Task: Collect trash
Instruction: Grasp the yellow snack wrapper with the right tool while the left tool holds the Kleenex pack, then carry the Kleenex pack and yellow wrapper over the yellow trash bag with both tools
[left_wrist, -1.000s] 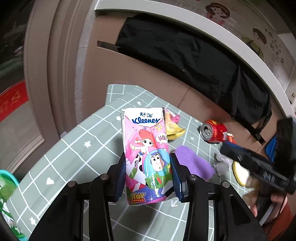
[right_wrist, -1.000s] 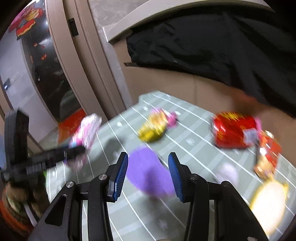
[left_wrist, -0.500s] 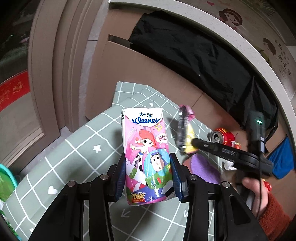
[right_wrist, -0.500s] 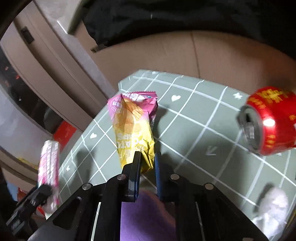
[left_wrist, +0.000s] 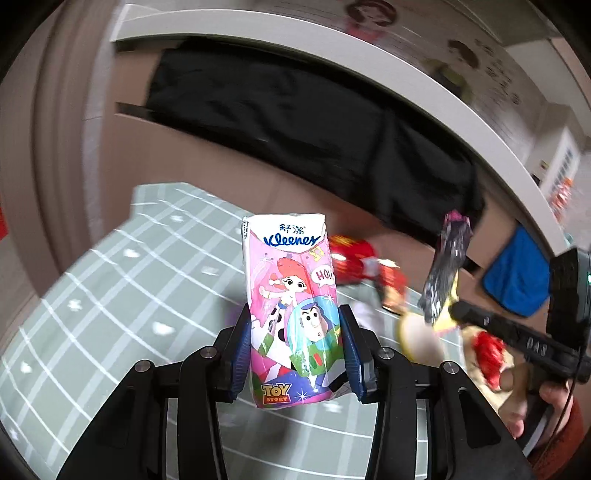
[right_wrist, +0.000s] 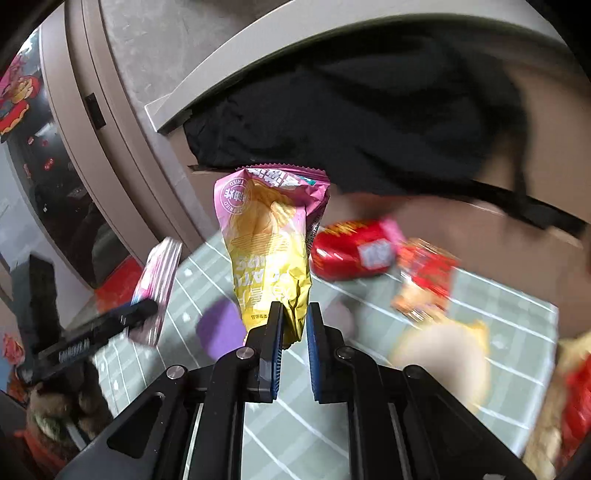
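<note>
The soft plastic tissue pack (left_wrist: 291, 314) is pink with blue lettering and cartoon figures — white along its top edge. The crinkled foil chip bag (right_wrist: 271, 251) is yellow below and pink above, with a white round stamp. The cloth-covered bench (left_wrist: 110, 295) is grey-green with a white grid and small white shapes — the crushed metal can (right_wrist: 351, 249) is red.

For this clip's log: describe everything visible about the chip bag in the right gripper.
The chip bag is a crinkled, glossy foil-like packet, pink at its serrated top seal, yellow below, with ridged chips pictured on the front. It looks flattened and creased. It stands roughly upright, and the right gripper pinches its lower end between blue pads, holding it above the green checked tablecloth. Only the pads appear to touch it. In the left wrist view it shows edge-on with a dark, silvery back.
</note>
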